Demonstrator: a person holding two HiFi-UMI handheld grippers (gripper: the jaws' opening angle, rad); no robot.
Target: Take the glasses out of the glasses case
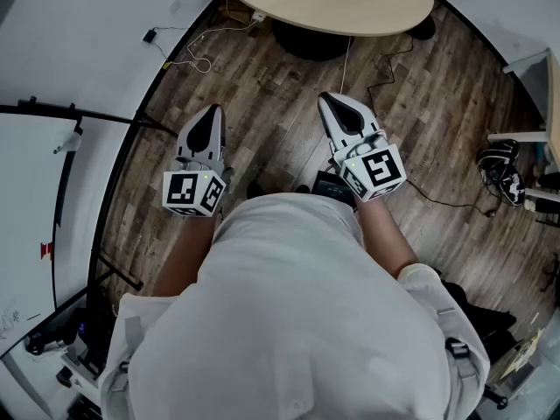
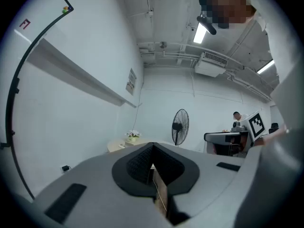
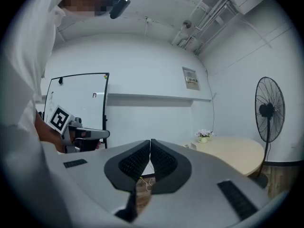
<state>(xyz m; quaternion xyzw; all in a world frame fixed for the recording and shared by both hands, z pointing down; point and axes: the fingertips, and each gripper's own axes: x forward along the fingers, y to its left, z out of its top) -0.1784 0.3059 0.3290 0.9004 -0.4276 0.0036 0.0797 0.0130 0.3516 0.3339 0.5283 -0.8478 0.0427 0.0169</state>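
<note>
Two jaw pairs closed, empty: left gripper (image 1: 213,112), right gripper (image 1: 327,100), above wooden floor (image 1: 262,86).

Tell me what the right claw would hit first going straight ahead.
Nothing close: the right claw points just left of the round table, toward the white wall, though depth is unclear.

Neither the glasses nor their case shows in any of your views, so nothing can be said of their look, pose or place. All that shows of the task is your tools. You hold the left tongs (image 1: 213,110) and the right tongs (image 1: 326,99) side by side, apart, pointing forward above the wood floor (image 1: 271,103). Each has its jaws pressed together, with nothing between them.
</note>
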